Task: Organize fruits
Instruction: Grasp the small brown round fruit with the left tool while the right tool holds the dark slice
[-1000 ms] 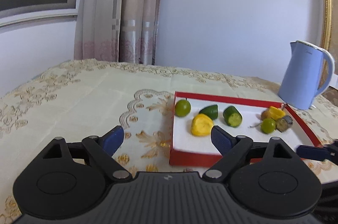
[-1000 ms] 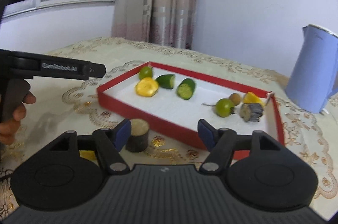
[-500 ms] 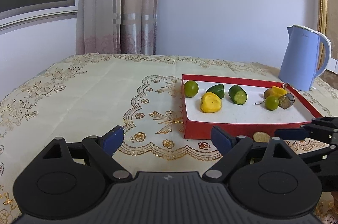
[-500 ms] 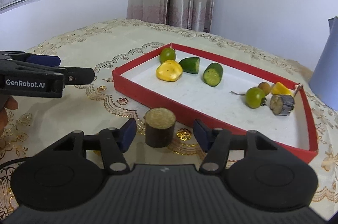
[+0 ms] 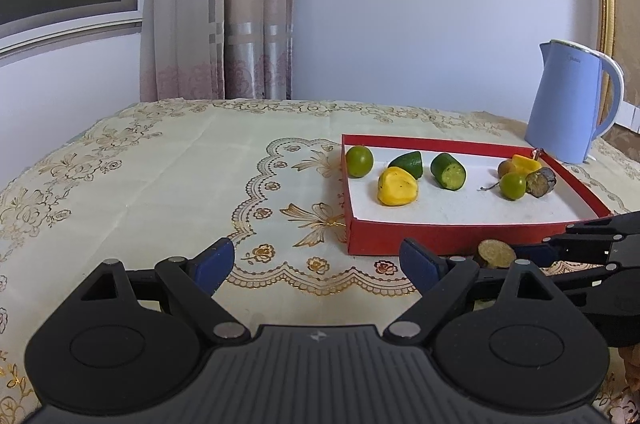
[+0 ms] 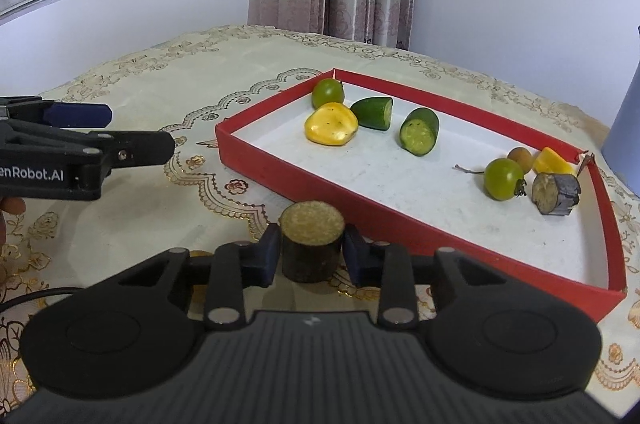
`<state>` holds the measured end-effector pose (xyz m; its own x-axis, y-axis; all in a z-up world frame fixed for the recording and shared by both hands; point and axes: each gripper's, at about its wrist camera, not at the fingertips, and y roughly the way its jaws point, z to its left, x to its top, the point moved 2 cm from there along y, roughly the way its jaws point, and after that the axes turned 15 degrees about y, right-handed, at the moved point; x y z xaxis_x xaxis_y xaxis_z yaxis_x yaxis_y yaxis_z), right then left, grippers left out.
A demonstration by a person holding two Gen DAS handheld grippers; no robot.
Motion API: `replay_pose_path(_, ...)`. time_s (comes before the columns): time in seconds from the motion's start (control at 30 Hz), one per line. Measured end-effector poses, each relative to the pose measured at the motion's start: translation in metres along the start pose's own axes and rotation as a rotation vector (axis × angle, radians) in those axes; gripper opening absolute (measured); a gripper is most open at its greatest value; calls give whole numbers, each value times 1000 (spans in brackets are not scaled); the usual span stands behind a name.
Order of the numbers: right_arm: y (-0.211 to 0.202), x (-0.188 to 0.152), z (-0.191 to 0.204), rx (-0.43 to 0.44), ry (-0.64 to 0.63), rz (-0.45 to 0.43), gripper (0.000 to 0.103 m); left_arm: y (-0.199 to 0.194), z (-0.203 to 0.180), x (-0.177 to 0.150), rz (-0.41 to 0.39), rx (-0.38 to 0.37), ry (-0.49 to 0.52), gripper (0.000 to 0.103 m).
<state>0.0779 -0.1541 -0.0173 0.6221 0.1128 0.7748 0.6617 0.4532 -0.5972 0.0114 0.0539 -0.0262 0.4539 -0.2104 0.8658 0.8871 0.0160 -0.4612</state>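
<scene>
A dark cylinder of fruit (image 6: 312,224) with a tan cut top stands on the tablecloth just outside the near wall of the red tray (image 6: 280,172). My right gripper (image 6: 311,253) is closing on it, and both blue pads touch its sides. In the left wrist view the same piece (image 5: 496,253) shows its top, with the right gripper (image 5: 532,251) coming in from the right. My left gripper (image 5: 316,258) hovers open over the cloth, left of the tray (image 5: 400,244), holding nothing. Inside the tray lie a yellow piece (image 5: 397,186), two cucumber chunks (image 5: 448,171), green round fruits (image 5: 359,161) and a dark stub (image 5: 540,181).
A pale blue kettle (image 5: 568,112) stands behind the tray's far right corner. The left gripper (image 6: 140,130) reaches in from the left of the right wrist view, with a hand (image 6: 12,204) on it. A black cable (image 6: 24,298) lies at the near left.
My right gripper moved in on the dark cylinder and its jaws came together onto its sides. The left gripper's view drew back from the tray and then held still.
</scene>
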Motion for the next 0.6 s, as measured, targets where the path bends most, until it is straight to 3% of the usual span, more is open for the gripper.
replay_pose_path(0.37, -39, -1, -22, -37, 54, -87, 31, -9, -23, 2, -14, -62, 95, 90)
replay_pose_path(0.6, -45, -9, -45, -52, 131, -98, 31, -11, -56, 1, -22, -151, 192, 90)
